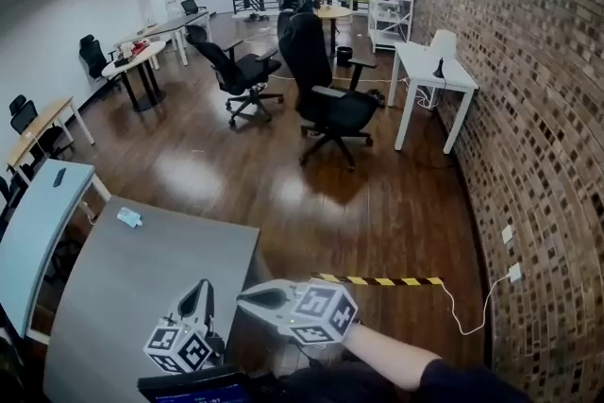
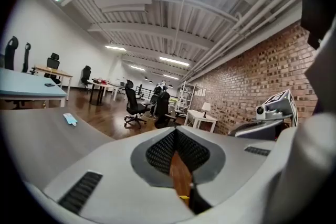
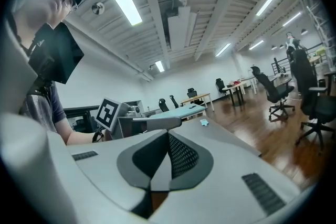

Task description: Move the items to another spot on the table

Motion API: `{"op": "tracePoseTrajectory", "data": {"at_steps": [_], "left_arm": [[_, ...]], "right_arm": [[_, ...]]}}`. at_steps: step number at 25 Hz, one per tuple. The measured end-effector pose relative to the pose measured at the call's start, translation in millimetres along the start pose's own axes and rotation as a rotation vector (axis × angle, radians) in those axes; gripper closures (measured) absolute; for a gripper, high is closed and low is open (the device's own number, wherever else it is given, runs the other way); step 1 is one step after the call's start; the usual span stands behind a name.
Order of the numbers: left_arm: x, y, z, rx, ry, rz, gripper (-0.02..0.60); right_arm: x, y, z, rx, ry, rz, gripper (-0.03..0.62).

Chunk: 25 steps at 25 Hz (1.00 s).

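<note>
- Left gripper (image 2: 175, 135): jaws clenched, the two pads meeting along one seam. Nothing is between them and they touch nothing.
- Right gripper (image 3: 169, 138): jaws clenched in the same way, and empty.
- In the head view, the left gripper (image 1: 202, 288) and right gripper (image 1: 243, 297) sit over the near right part of the table (image 1: 113, 297), with their tips near each other.
- Gripper build: smooth grey moulded shells. The pads are black with a fine mesh texture and taper to a narrow point. Each gripper carries a marker cube (image 1: 321, 311) with black-and-white squares.
- Task thing: a small light-blue item (image 1: 129, 218), flat and roughly oblong, with a pale matte surface. Finer detail is too small to make out.
- Location: the item lies on the table top by its far edge, towards the far left corner, well apart from both grippers.
- Orientation: the item lies flat. In the head view its long axis runs from upper left to lower right.
- Table: a matte grey top with a rounded far corner.
- Floor (image 1: 311, 203): glossy dark wood planks.
</note>
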State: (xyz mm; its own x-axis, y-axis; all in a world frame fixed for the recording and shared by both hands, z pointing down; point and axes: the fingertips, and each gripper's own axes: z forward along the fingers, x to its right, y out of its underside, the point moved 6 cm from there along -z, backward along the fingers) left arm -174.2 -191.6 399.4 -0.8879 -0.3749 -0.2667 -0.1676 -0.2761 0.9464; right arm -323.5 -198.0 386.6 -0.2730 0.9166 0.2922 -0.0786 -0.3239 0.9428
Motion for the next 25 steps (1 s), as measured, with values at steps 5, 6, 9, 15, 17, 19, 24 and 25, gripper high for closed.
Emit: {"op": "tracePoseTrajectory", "data": {"at_steps": [5,6,9,15,17,19,24,25], "left_arm": [[71.6,1.7,64.5,-0.055,0.118,-0.024,0.583],[85.3,1.4,76.4,-0.059,0.133,-0.027,0.583],[123.2,-0.1,108.8,-0.082,0.146,0.012,0.583],[181.6,-1.7,159.8,-0.132,0.199,0.063,0.582],[193.3,0.9,173.6,-0.154,0.212,0.074,0.581],[201.4,3.1,188.3,-0.175,0.229,0.067,0.581],[221.0,9.3,229.9,-0.202,0.300,0.081,0.581],[224.5,10.3,240.0,-0.204,0.321,0.092,0.581]], "right_arm": [[47.8,7.2,-82.1,0.080,0.092,0.053,0.614],[56.8,8.4,-97.9,0.095,0.111,0.061,0.614],[83.3,8.3,-143.8,0.131,0.166,0.078,0.614],[122.5,6.3,-222.5,0.202,0.255,0.127,0.614],[130.2,7.3,-240.3,0.223,0.279,0.141,0.614],[136.1,9.4,-253.3,0.227,0.299,0.149,0.614],[155.3,11.1,-278.2,0.217,0.368,0.152,0.614],[160.9,9.6,-283.0,0.218,0.387,0.149,0.614]]}}
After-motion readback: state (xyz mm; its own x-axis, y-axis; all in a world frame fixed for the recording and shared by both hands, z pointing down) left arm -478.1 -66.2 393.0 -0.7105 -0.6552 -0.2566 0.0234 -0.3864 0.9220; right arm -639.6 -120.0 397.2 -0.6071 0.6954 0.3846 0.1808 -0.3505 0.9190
